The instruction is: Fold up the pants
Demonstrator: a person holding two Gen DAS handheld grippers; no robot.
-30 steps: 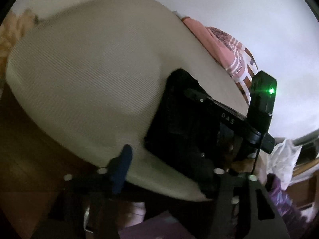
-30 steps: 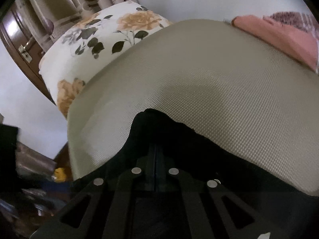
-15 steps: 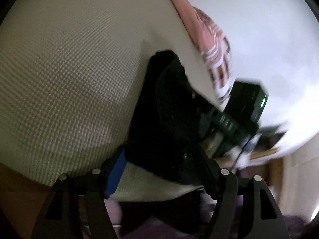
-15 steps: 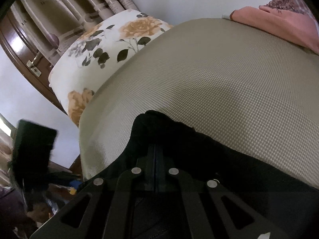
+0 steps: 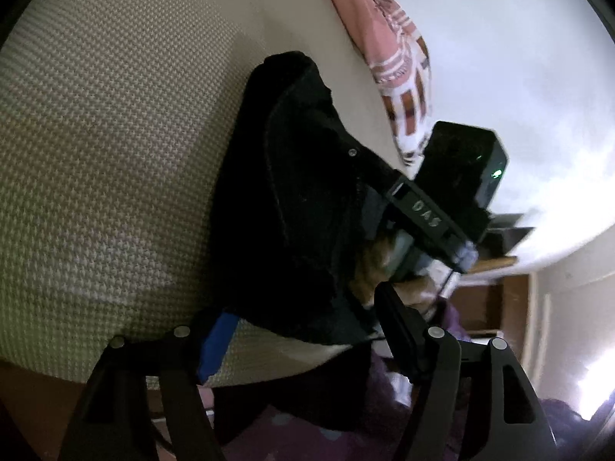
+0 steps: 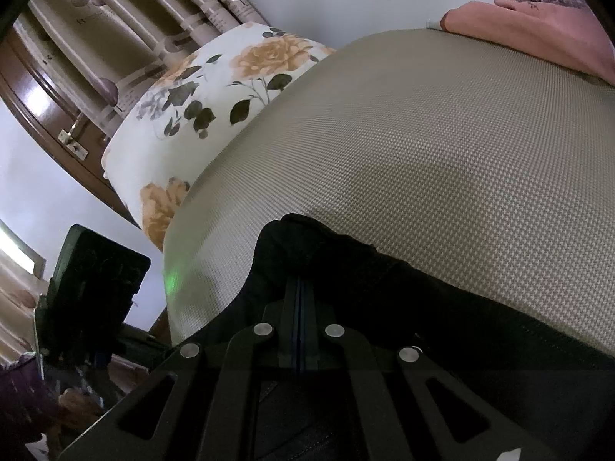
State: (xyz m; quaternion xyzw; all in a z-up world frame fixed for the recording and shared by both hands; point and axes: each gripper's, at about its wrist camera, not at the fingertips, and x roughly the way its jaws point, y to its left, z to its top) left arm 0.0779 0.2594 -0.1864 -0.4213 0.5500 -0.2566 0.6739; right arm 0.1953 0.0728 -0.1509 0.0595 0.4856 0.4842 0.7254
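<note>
Black pants (image 5: 292,207) lie at the near edge of a beige woven bed cover (image 5: 115,146) and hang over it. My left gripper (image 5: 303,326) is open around the lower edge of the pants, one blue-padded finger on each side, not clamped. My right gripper (image 6: 299,303) is shut on the pants (image 6: 346,269), its fingers pressed together with the dark cloth between them. In the left wrist view the right gripper's body (image 5: 430,207) and the hand holding it sit behind the pants.
A pink patterned cloth (image 5: 388,53) lies at the far side of the bed cover (image 6: 423,146). A floral pillow (image 6: 215,88) sits by curtains and a wooden headboard. The left gripper's body (image 6: 92,292) shows at the left. Purple fabric (image 5: 346,438) lies below the bed edge.
My left gripper has swung in toward the pants' lower edge, and its fingers now straddle the cloth. My right gripper has stayed shut on the pants and shifted slightly.
</note>
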